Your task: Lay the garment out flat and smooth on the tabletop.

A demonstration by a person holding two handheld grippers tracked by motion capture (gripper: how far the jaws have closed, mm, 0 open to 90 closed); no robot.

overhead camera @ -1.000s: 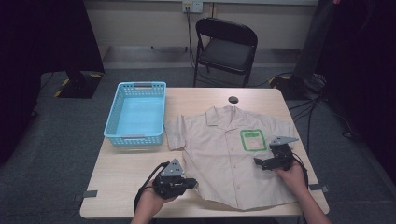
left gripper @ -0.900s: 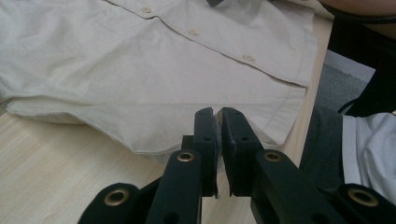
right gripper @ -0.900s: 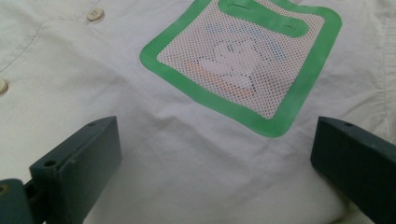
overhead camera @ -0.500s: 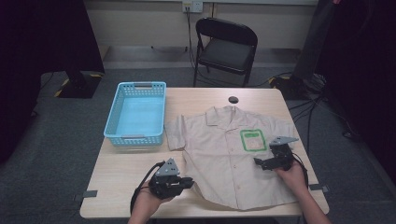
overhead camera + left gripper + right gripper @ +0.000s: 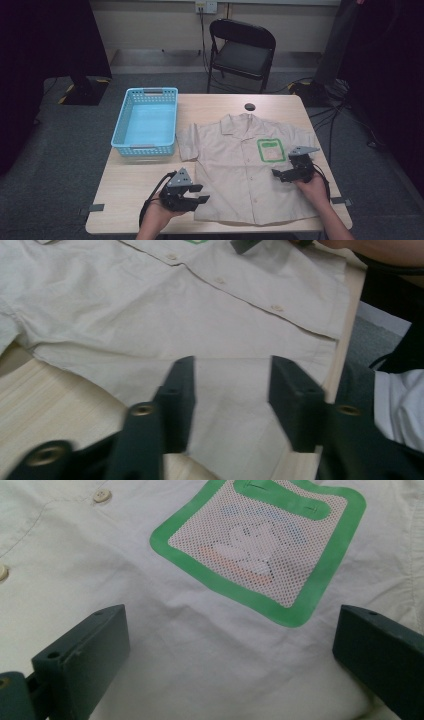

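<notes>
A beige short-sleeved shirt [image 5: 240,165] lies flat and buttoned on the wooden table [image 5: 130,185], collar toward the far edge. Its chest carries a green-bordered mesh pocket [image 5: 270,149] [image 5: 260,545]. My left gripper [image 5: 199,193] hovers open at the shirt's lower left hem [image 5: 150,380], jaws pointing across the fabric [image 5: 230,385]. My right gripper [image 5: 280,174] stands open just below the pocket, over the shirt's right side, with nothing between its jaws [image 5: 230,655].
A light blue plastic basket [image 5: 146,121] stands on the table left of the shirt. A small black round thing [image 5: 249,106] lies beyond the collar. A black folding chair [image 5: 241,50] stands behind the table. The table's near edge runs just below the shirt hem.
My left gripper has slid a little nearer to me and to the right, coming to the shirt's lower left hem. The right gripper has stayed in place.
</notes>
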